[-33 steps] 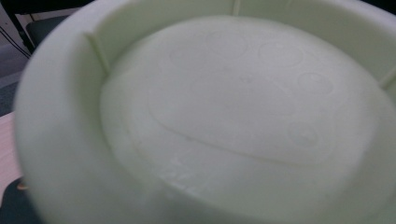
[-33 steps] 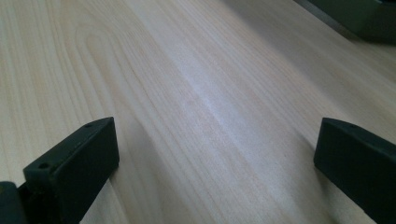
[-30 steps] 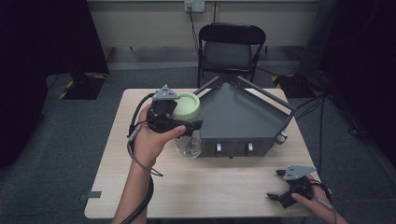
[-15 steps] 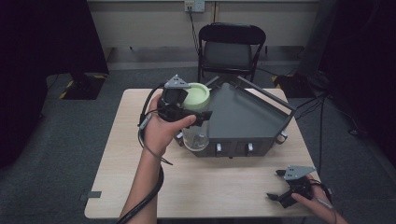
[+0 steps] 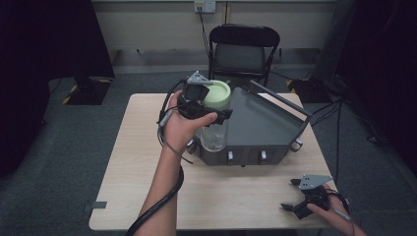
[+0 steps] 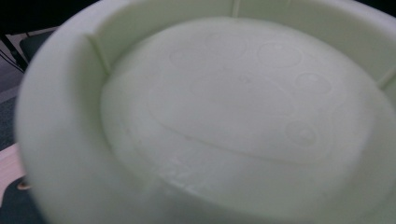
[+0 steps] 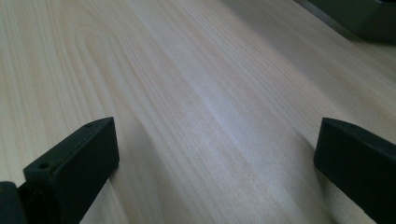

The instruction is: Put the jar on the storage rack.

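Note:
A clear glass jar (image 5: pixel 214 138) with a pale green lid (image 5: pixel 218 93) hangs in the air at the front left edge of the dark grey angular case (image 5: pixel 263 123). My left gripper (image 5: pixel 215 111) is shut on the jar just under the lid, held by a hand from the left. In the left gripper view the green lid (image 6: pixel 233 107) sits very close and blurred. My right gripper (image 5: pixel 289 194) rests low at the table's front right corner, open. Its two black jaws stand wide apart over bare wood (image 7: pixel 187 70) with nothing between them, around the right gripper (image 7: pixel 215 154).
The light wooden table (image 5: pixel 133 162) has free room at the left and along the front. The grey case fills the back right, and its corner (image 7: pixel 364 16) appears ahead of the right gripper. A black folding chair (image 5: pixel 241 49) stands behind the table.
My left gripper has carried the jar up and to the right, from beside the case's left front to over its edge. The right gripper has stayed put.

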Motion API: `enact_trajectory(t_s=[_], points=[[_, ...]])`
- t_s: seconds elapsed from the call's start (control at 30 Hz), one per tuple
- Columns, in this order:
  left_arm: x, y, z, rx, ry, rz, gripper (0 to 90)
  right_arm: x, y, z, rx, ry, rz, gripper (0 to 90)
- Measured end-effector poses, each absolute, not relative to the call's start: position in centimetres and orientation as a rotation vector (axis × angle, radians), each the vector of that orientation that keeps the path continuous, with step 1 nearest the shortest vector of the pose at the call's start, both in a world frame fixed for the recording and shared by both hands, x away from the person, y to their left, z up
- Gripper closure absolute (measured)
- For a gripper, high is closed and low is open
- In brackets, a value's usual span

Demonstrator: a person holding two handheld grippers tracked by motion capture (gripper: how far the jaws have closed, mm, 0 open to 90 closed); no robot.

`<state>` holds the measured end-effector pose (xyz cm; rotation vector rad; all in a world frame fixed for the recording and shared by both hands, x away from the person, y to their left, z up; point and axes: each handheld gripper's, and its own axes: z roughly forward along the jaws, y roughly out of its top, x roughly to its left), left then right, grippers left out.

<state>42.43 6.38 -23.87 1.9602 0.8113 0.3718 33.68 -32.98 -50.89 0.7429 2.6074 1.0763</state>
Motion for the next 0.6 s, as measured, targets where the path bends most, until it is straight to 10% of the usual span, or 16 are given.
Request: enact_trajectory(t_s=[0.6], points=[[44.7, 3.5, -23.9, 1.958, 0.827, 0.401, 10.7, 33.7, -33.0, -50.9, 0.744, 2.607, 1.077, 0.0]])
